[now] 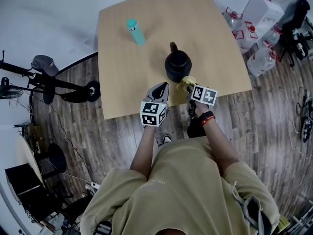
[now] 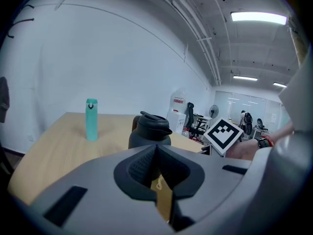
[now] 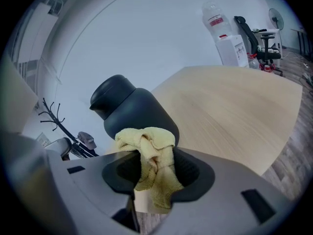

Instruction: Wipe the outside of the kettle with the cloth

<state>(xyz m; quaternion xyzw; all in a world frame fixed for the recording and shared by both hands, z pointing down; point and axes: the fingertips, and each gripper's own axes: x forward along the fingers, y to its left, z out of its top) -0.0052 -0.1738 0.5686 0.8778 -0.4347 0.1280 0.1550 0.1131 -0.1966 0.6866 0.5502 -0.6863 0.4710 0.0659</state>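
Observation:
A black kettle (image 1: 177, 65) with a lid and rear handle stands on the wooden table (image 1: 127, 67), near its front edge. My right gripper (image 1: 188, 83) is shut on a bunched yellow cloth (image 3: 149, 153), held just in front of the kettle (image 3: 132, 112); whether the cloth (image 1: 186, 82) touches it I cannot tell. My left gripper (image 1: 160, 91) hovers over the table's front edge, left of the kettle (image 2: 149, 130), its jaws closed together with nothing between them.
A teal bottle (image 1: 135, 31) stands upright at the table's far left (image 2: 91, 119). Water jugs and boxes (image 1: 261, 18) sit on the floor at the right. A black stand with a cap (image 1: 45, 77) is on the left. Office chairs (image 2: 195, 124) are beyond the table.

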